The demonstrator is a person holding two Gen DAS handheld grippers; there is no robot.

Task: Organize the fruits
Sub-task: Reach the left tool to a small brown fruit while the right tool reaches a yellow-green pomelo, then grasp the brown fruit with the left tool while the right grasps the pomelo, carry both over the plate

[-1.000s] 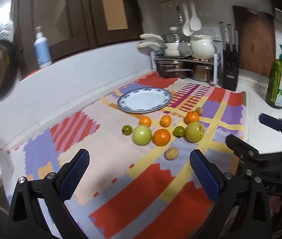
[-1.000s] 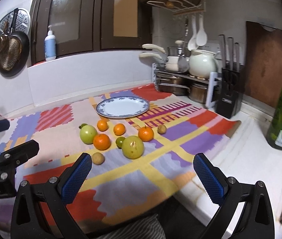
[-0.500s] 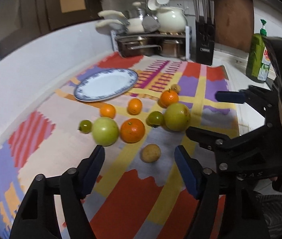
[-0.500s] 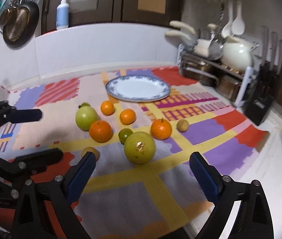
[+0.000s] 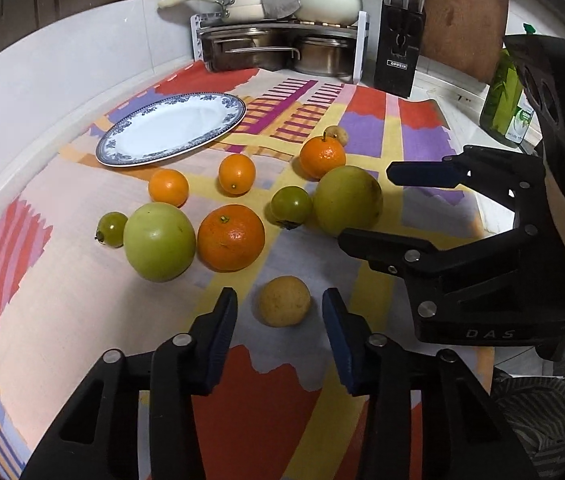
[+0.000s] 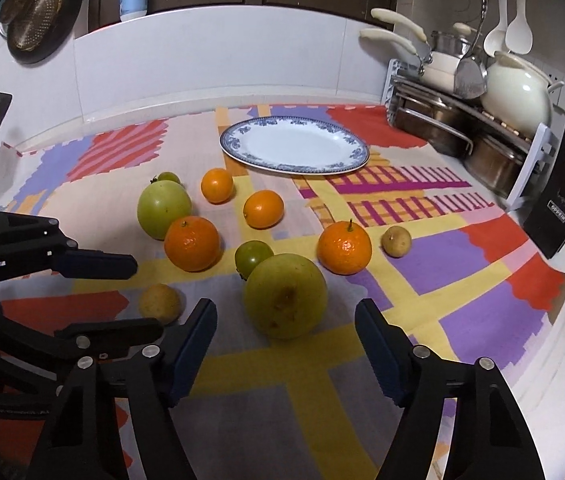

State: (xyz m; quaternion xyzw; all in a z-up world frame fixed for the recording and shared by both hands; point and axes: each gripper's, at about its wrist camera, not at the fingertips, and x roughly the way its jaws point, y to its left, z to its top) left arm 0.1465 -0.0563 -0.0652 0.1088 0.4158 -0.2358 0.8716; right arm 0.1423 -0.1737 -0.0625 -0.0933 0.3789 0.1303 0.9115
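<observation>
Several fruits lie on a patterned cloth in front of a blue-rimmed white plate. My left gripper straddles a small yellow-brown fruit. Its jaws are closing, with a gap on each side of the fruit. My right gripper brackets a large yellow-green fruit. Its jaws are closing too, and the pads stand clear of the fruit. Oranges, a green apple and small green fruits lie just beyond.
A rack of steel pots and a cream pot stands at the back right beside a black knife block. A green soap bottle is at the right. A white wall bounds the left and back.
Both grippers came down and forward to the fruits, tilting downward. Their jaws narrowed, the left around the small yellow-brown fruit, the right around the large yellow-green one.
</observation>
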